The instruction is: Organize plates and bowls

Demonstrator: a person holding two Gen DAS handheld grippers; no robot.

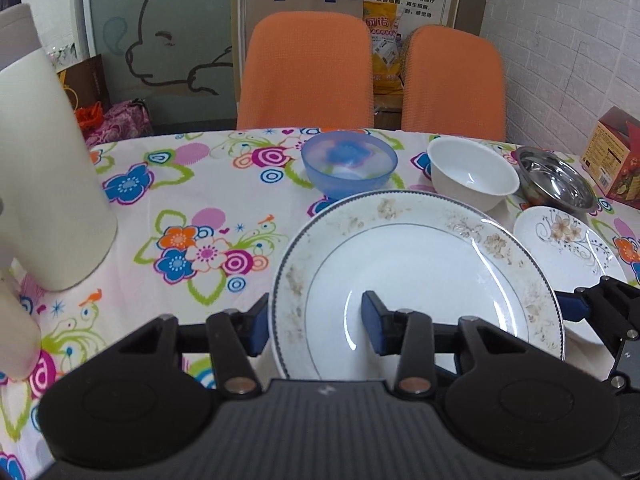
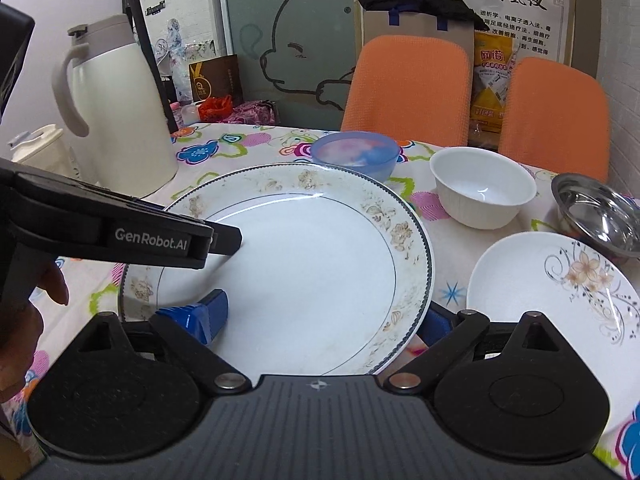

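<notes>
A large white plate (image 1: 420,264) (image 2: 312,264) with a faded flower rim lies in the middle of the floral tablecloth. My left gripper (image 1: 316,326) is open astride its left rim, one blue pad outside the rim and the other over the well. At the plate's near right rim my right gripper (image 2: 324,320) stands wide open, its right pad mostly hidden under the rim. A smaller flowered plate (image 1: 568,248) (image 2: 552,300) lies to the right. Behind are a blue bowl (image 1: 348,164) (image 2: 356,154), a white bowl (image 1: 472,172) (image 2: 484,188) and a steel bowl (image 1: 556,180) (image 2: 600,216).
A tall white thermos jug (image 1: 44,184) (image 2: 120,120) stands at the left of the table. A red box (image 1: 616,160) sits at the far right edge. Two orange chairs (image 1: 308,72) (image 2: 404,84) are pushed in behind the table. A hand (image 2: 24,320) shows at the left.
</notes>
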